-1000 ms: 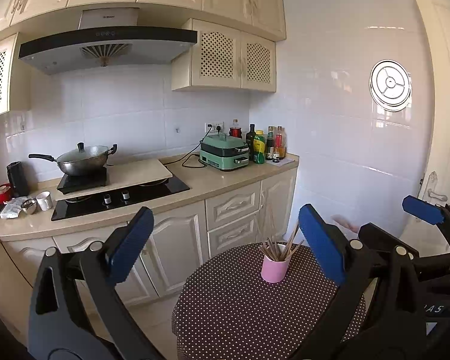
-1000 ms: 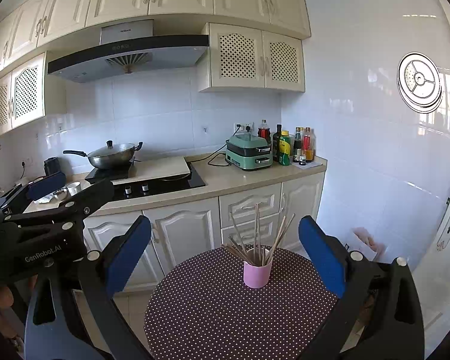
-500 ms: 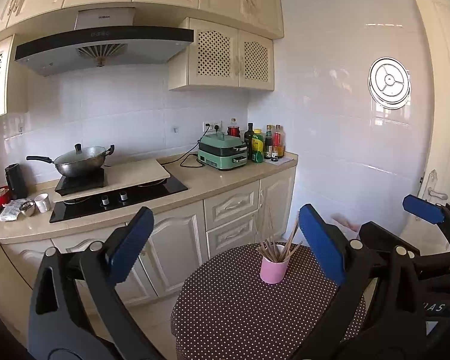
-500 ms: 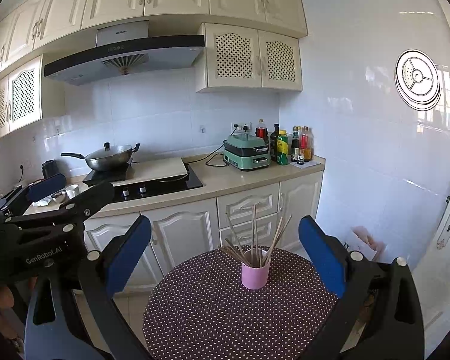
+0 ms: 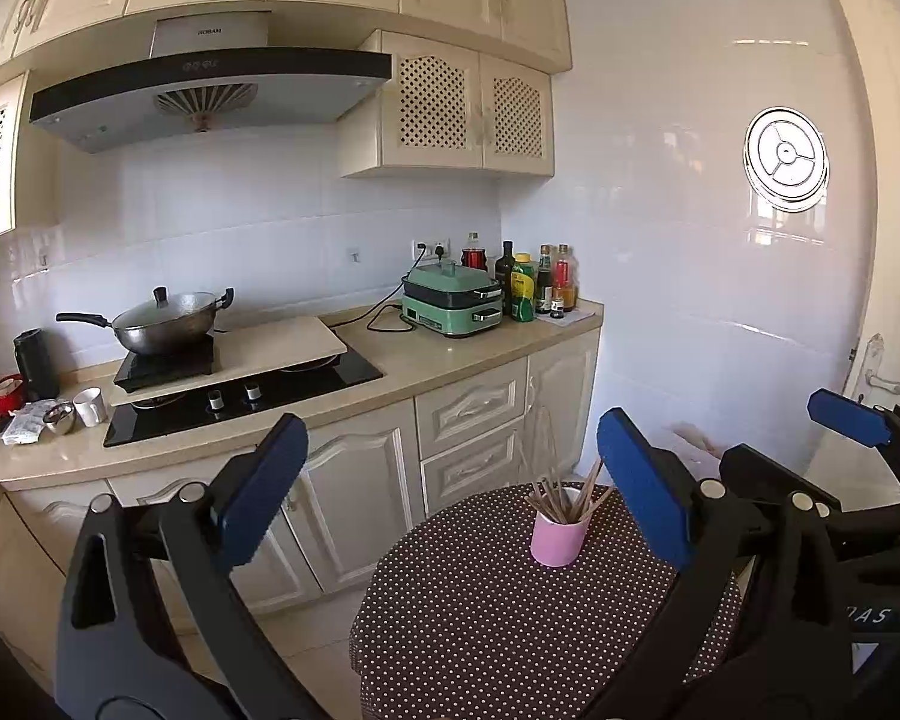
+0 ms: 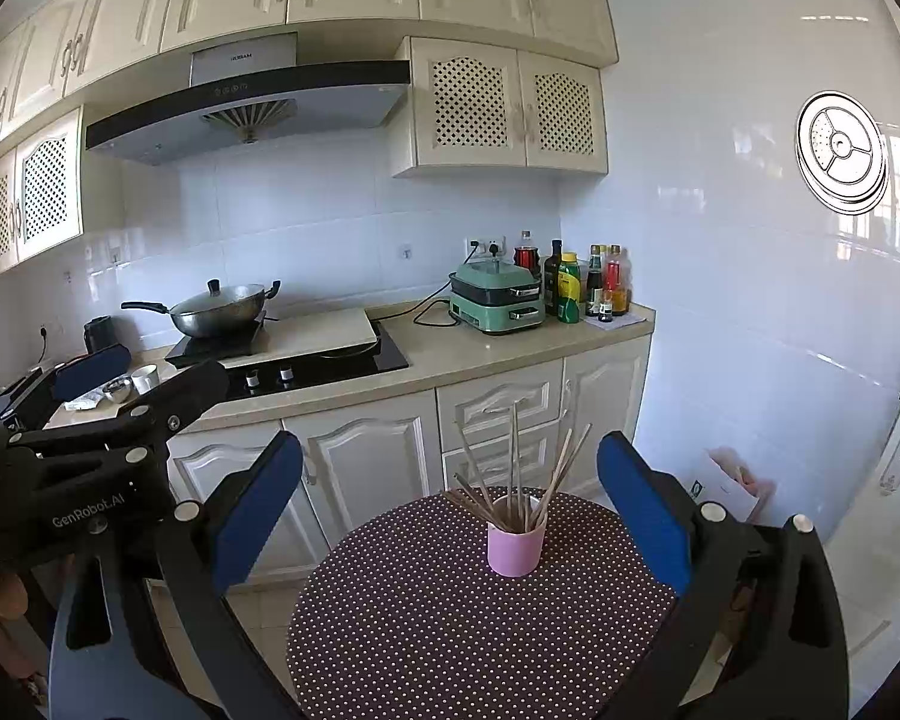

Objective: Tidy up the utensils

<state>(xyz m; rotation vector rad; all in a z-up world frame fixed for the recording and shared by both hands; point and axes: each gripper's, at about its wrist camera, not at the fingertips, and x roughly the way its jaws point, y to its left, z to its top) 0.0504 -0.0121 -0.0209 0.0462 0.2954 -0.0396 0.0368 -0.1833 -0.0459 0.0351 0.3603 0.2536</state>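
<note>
Right wrist | both tongs (image 6: 450,498) wide, empty | pink cup (image 6: 516,549) near round table's (image 6: 390,630) far edge

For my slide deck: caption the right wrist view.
Open right gripper faces a pink cup of chopsticks on a dotted round table.

"GenRobot.AI" on left claw (image 6: 90,414) body; range hood (image 5: 210,93) brand, likely "ROBAM".
</note>
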